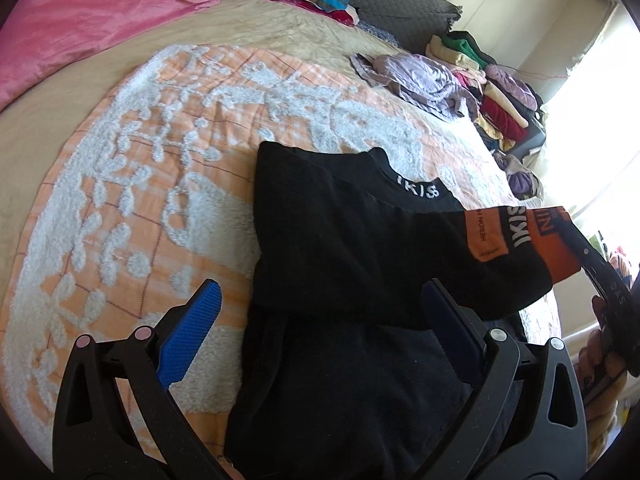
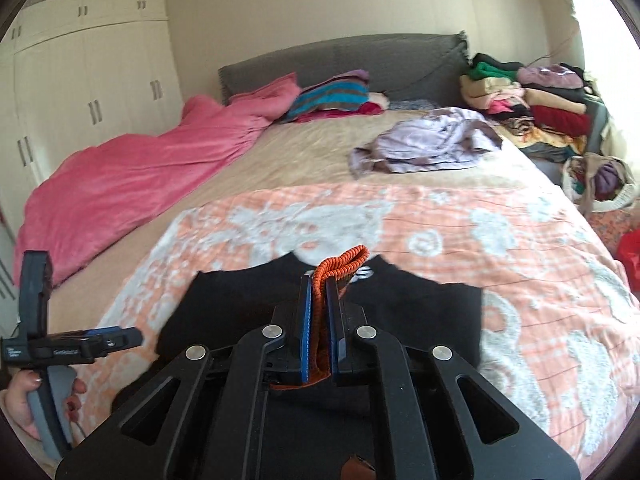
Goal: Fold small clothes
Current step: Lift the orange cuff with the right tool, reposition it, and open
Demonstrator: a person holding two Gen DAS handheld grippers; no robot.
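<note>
A small black top (image 1: pixel 344 240) with white lettering at the collar lies on the orange-and-white blanket (image 1: pixel 160 168). My left gripper (image 1: pixel 320 320) is open, its blue pads (image 1: pixel 192 332) straddling the top's lower part without holding it. My right gripper (image 2: pixel 320 304) is shut on the sleeve's orange ribbed cuff (image 2: pixel 340 260) and holds the sleeve (image 1: pixel 520 248) lifted across the black top (image 2: pixel 256 312). In the left wrist view the right gripper (image 1: pixel 600 276) is at the right edge. The left gripper (image 2: pixel 80 344) shows at the lower left of the right wrist view.
A crumpled lilac garment (image 2: pixel 424 140) lies further up the bed. Folded clothes (image 2: pixel 532 100) are stacked at the bed's right side, with a bag of clothes (image 2: pixel 600 176) below. A pink duvet (image 2: pixel 140 172) runs along the left. Striped pillows (image 2: pixel 332 96) rest against the grey headboard (image 2: pixel 340 56).
</note>
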